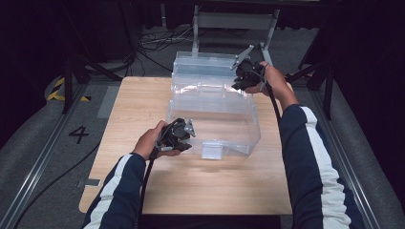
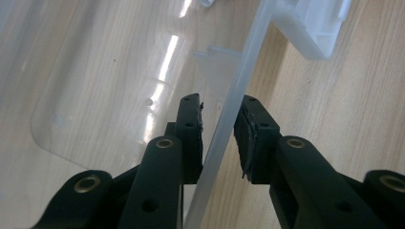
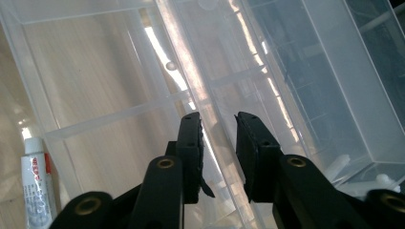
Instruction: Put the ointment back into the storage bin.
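Note:
A clear plastic compartment box (image 1: 224, 119) lies open on the wooden table (image 1: 143, 109), its lid (image 1: 205, 67) raised at the far side. My left gripper (image 1: 187, 132) is at the box's near left corner. In the left gripper view its jaws (image 2: 218, 107) close on either side of the thin clear front wall (image 2: 248, 62). My right gripper (image 1: 240, 76) is at the right end of the lid. In the right gripper view it (image 3: 218, 119) pinches a clear rim (image 3: 191, 71) between divided compartments.
A white tube with red print (image 3: 36, 186) lies beside the box in the right gripper view. A white latch tab (image 1: 211, 150) juts from the box's front. A metal frame (image 1: 234, 21) and cables stand behind the table. Bare tabletop lies left and in front.

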The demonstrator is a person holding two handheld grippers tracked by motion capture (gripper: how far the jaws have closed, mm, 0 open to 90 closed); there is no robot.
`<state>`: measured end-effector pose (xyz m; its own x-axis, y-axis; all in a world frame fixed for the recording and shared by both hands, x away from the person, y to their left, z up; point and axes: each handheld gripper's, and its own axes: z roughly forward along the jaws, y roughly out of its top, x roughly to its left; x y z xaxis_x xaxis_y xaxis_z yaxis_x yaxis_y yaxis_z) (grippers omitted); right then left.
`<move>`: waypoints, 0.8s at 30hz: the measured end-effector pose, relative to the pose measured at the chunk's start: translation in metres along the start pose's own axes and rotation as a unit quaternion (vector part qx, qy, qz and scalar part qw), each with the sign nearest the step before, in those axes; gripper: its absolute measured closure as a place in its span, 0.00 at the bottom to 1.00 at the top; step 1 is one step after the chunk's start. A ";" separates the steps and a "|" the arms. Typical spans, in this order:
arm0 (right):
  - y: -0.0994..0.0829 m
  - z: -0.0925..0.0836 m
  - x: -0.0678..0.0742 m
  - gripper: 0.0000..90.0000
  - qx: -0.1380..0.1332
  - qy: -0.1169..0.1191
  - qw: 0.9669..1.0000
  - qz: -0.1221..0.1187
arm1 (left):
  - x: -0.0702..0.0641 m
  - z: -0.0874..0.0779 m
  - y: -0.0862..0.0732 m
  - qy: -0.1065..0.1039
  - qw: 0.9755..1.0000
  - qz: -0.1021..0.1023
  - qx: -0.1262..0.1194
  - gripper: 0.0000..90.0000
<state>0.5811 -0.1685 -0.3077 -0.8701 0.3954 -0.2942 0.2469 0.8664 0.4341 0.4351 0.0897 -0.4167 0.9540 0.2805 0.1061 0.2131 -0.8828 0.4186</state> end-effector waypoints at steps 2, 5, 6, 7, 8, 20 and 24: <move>0.004 0.001 0.000 0.84 0.010 0.007 1.000 -0.004 | -0.001 0.000 0.001 0.001 1.000 -0.002 0.004 0.81; 0.010 0.001 -0.001 0.86 0.023 0.012 1.000 -0.013 | -0.001 0.001 0.001 0.002 1.000 -0.003 0.003 0.81; 0.011 0.001 -0.001 0.87 0.027 0.017 0.999 -0.017 | -0.002 0.001 0.001 0.004 1.000 -0.003 0.002 0.80; 0.013 0.001 0.000 0.88 0.032 0.017 0.999 -0.020 | -0.002 0.001 0.001 0.003 1.000 -0.005 0.002 0.80; 0.013 0.001 0.000 0.88 0.032 0.017 0.999 -0.020 | -0.002 0.001 0.001 0.003 1.000 -0.005 0.002 0.80; 0.023 -0.003 0.004 0.96 0.066 0.029 0.994 -0.076 | -0.002 0.001 -0.002 0.000 0.999 -0.036 -0.024 0.79; 0.023 -0.004 0.006 0.97 0.062 0.032 0.994 -0.087 | -0.001 0.001 -0.002 0.001 0.999 -0.041 -0.028 0.79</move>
<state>0.5805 -0.1471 -0.2961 -0.9284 0.2190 -0.3001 0.1372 0.9528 0.2710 0.4335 0.0908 -0.4190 0.9335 0.3513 0.0715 0.2775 -0.8344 0.4762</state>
